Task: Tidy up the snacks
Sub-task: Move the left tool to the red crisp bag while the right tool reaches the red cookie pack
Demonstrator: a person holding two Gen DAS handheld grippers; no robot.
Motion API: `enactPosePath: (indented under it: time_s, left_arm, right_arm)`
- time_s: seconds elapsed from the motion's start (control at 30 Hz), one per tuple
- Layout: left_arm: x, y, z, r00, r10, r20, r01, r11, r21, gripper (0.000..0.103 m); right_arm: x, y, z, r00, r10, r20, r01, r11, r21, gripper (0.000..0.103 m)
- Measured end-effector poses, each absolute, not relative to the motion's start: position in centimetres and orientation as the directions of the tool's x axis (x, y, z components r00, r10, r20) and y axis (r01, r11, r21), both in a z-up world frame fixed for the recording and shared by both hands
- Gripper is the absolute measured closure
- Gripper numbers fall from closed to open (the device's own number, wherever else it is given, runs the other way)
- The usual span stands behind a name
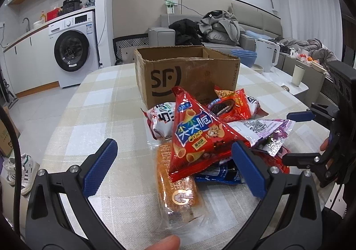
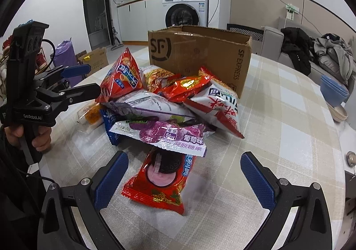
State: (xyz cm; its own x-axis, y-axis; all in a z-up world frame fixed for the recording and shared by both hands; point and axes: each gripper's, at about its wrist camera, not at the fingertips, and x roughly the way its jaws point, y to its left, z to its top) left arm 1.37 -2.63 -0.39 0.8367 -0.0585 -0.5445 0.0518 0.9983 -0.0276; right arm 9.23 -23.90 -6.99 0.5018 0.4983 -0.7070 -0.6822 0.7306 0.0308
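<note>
The table (image 1: 93,103), under a pale checked cloth, carries everything. On it stands an open cardboard box (image 1: 184,72) marked SF, its flaps up; from both wrist views its inside cannot be seen, so what it holds, if anything, I cannot tell. Right in front of the box, touching its near wall, lies the heap of snacks (image 2: 169,103), all of them outside the box.

Sorting seems barely begun: the step in hand looks like choosing a first packet. The left gripper (image 1: 175,167) hangs over the near edge of the heap with its jaws spread wide, empty, framing a red triangular crisp bag (image 1: 195,136) that sits atop the pile and an orange cake bar (image 1: 178,185) in clear wrap lying flat below it. The right gripper (image 2: 184,176) is likewise released and empty, its jaws either side of a red sandwich-cookie packet (image 2: 160,181) that lies alone on the cloth, just under the edge of a purple grape-candy pouch (image 2: 169,136).

The next move probably calls for lowering onto one packet and pinching it by its puffed middle or crimped edge. The film is slick and the bags overlap, so a neighbour may drag along; the loose cookie packet looks the cleaner pick.
</note>
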Motion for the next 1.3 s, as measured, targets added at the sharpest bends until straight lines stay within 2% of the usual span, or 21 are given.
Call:
enactPosePath:
  time_s: [0.2, 0.3, 0.47, 0.63, 0.77, 1.1, 1.23, 1.3]
  left_arm:
    - [2.1, -3.5, -0.6, 0.821, -0.118, -0.559, 0.109, 0.993, -0.050, 0.001]
    - [2.8, -3.5, -0.7, 0.796, -0.184, -0.577, 0.150, 0.983, -0.107, 0.001]
    - [4.1, -3.2, -0.7, 0.782, -0.223, -0.582, 0.144, 0.973, -0.179, 0.001]
    - [4.9, -3.3, -0.5, 0.795, -0.208, -0.570, 0.121, 0.975, -0.186, 0.001]
    - [5.9, -3.7, -0.7, 0.789, -0.171, -0.591, 0.092, 0.982, -0.162, 0.001]
    - [6.9, -2.4, -1.8, 0.758, -0.166, -0.630, 0.037, 0.977, -0.212, 0.001]
    - [7.0, -2.2, -2.2, 0.741, -0.198, -0.642, 0.053, 0.970, -0.239, 0.009]
    - [7.1, -2.1, -2.5, 0.737, -0.218, -0.640, 0.060, 0.964, -0.259, 0.016]
  right_arm:
    - [9.4, -23.1, -7.7, 0.465, 0.493, -0.735, -0.696, 0.716, 0.040, 0.000]
    - [9.3, -22.7, -8.2, 0.452, 0.475, -0.755, -0.696, 0.717, 0.034, 0.000]
    - [9.3, -22.1, -8.8, 0.445, 0.451, -0.774, -0.697, 0.717, 0.017, 0.000]
    - [9.4, -22.0, -9.2, 0.440, 0.425, -0.791, -0.685, 0.728, 0.009, 0.000]
    - [9.9, -22.0, -9.5, 0.436, 0.409, -0.802, -0.675, 0.738, 0.010, 0.000]
    - [10.7, -23.4, -9.8, 0.416, 0.393, -0.820, -0.649, 0.760, 0.035, 0.000]
    - [10.8, -23.5, -9.9, 0.417, 0.396, -0.818, -0.640, 0.767, 0.045, 0.003]
    - [10.7, -23.3, -9.8, 0.411, 0.409, -0.814, -0.646, 0.761, 0.056, 0.012]
